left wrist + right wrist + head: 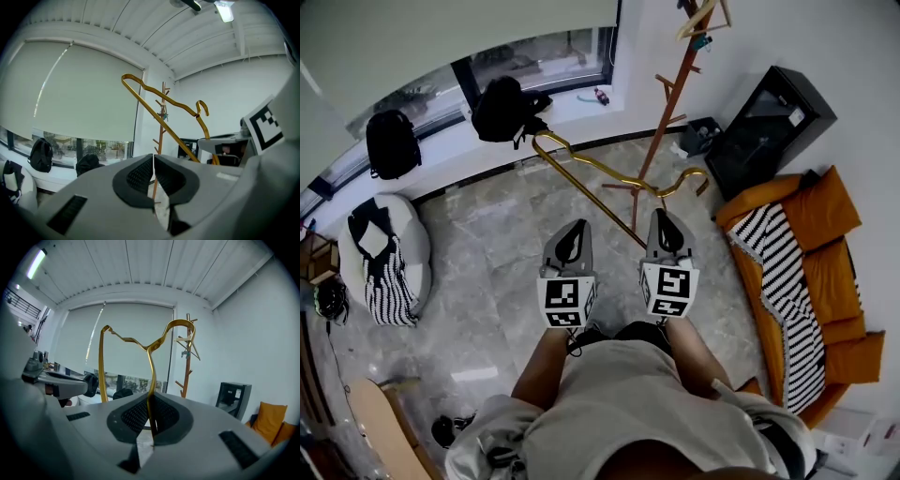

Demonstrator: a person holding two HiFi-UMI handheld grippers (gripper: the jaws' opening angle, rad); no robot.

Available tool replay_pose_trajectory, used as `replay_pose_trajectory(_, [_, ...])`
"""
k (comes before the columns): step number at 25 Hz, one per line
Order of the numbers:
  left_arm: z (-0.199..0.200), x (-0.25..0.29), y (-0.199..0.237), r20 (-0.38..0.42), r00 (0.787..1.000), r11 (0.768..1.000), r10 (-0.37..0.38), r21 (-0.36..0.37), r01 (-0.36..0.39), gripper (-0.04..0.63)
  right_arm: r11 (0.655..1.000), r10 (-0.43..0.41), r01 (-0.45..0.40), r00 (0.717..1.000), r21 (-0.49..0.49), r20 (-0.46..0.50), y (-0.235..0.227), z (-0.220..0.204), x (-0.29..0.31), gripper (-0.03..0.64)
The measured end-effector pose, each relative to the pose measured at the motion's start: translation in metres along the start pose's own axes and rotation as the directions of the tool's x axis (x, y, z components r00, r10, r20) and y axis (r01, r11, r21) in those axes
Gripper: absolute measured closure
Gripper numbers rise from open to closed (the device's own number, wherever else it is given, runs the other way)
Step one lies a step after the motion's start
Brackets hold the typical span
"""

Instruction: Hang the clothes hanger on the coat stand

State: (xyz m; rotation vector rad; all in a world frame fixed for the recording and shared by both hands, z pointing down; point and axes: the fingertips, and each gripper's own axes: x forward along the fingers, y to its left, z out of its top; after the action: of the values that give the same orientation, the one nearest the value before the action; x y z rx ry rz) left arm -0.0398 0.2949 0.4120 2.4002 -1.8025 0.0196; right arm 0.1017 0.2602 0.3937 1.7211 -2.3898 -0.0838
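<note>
A gold metal clothes hanger point(600, 171) slants over the floor, its hook point(698, 178) toward the wooden coat stand point(661, 112). My right gripper point(664, 217) is shut on the hanger close to its hook end. In the right gripper view a gold strand point(151, 366) rises from between the pads of the right gripper point(151, 401). My left gripper point(574, 230) is beside it, shut and empty. The left gripper view shows the left gripper point(153, 157) with its jaws closed together, and the hanger point(140, 100) passing to their right in front of the stand point(159, 136).
A pale wooden hanger point(703, 19) hangs at the stand's top. A black cabinet point(769, 127) and an orange sofa point(825, 262) with a striped blanket line the right wall. Two black backpacks point(508, 108) rest on the window sill. A white beanbag point(384, 258) lies on the left.
</note>
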Motion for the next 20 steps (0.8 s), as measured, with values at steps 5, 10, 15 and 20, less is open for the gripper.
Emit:
replay_pose_trajectory(5, [-0.009, -0.003, 0.028, -0.008, 0.999, 0.998, 0.05, -0.03, -0.05, 0.578, 0.999, 0.045, -0.045, 0.999, -0.024, -0.013, 0.022, 0.0, 0.023, 0.612])
replay_pose_trajectory(10, [-0.016, 0.015, 0.06, -0.027, 0.996, 0.996, 0.085, -0.032, -0.085, 0.578, 0.996, 0.079, -0.08, 0.996, -0.03, -0.038, 0.036, -0.008, 0.065, 0.612])
replay_pose_trajectory(15, [-0.009, 0.054, 0.094, -0.035, 0.994, 0.994, 0.107, -0.004, -0.107, 0.578, 0.996, 0.089, -0.09, 0.995, -0.018, -0.045, 0.037, -0.008, 0.122, 0.612])
replay_pose_trajectory(20, [-0.003, 0.109, 0.118, -0.07, 0.992, 0.995, 0.103, 0.013, -0.103, 0.578, 0.995, 0.097, -0.097, 0.993, -0.006, -0.064, 0.031, -0.007, 0.184, 0.612])
